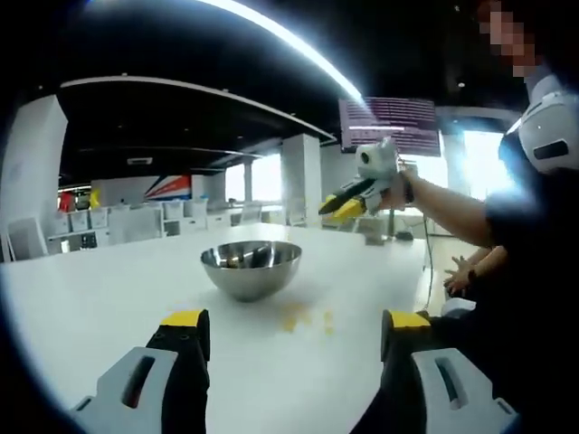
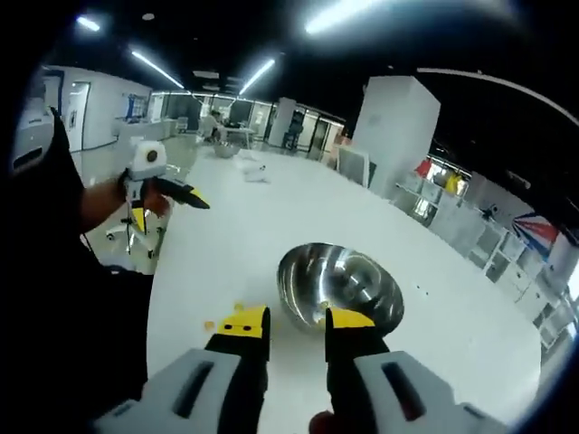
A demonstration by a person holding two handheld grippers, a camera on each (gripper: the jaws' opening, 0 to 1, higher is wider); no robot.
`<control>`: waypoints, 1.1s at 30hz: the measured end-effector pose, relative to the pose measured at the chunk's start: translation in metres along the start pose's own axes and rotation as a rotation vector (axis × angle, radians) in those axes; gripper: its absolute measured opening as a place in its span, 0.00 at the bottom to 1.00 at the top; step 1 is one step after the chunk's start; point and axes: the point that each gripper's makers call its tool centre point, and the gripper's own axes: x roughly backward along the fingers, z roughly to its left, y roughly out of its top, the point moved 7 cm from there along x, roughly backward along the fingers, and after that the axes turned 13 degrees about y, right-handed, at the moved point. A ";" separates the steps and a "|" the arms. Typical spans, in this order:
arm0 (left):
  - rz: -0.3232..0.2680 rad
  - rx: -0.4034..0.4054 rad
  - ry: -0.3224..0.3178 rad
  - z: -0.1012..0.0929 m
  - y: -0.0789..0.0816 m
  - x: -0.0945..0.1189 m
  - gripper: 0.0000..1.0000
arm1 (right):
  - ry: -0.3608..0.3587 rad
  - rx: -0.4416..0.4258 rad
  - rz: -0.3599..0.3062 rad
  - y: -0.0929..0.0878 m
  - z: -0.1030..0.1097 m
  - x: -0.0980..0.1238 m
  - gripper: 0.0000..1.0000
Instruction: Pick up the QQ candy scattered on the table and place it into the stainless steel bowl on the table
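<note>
White surface (image 1: pixel 109 298) carrying a stainless steel bowl (image 1: pixel 251 268) with yellow QQ candy (image 1: pixel 303 317) scattered just beside it, left hand-held gripper (image 1: pixel 294 339) wide open and empty, right hand-held gripper (image 2: pixel 297 327) narrowly parted, empty, raised near the bowl, likely readying a pick.

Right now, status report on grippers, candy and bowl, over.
Left gripper open, empty, low over table. Right gripper open, empty. Candy loose beside steel bowl. Nothing blocking.
</note>
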 end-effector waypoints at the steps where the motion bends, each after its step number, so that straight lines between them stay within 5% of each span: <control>1: -0.001 -0.001 -0.002 0.000 0.000 -0.001 0.78 | -0.016 -0.013 -0.029 -0.005 0.004 0.003 0.26; 6: 0.003 -0.003 -0.010 -0.001 0.000 -0.004 0.78 | -0.066 -0.074 -0.151 -0.023 0.020 0.014 0.26; 19: -0.014 0.004 -0.010 -0.003 0.000 -0.004 0.78 | -0.129 -0.147 -0.316 -0.067 0.069 0.021 0.26; 33: -0.014 -0.006 -0.004 -0.005 0.001 0.003 0.78 | -0.163 -0.166 -0.304 -0.079 0.075 0.026 0.25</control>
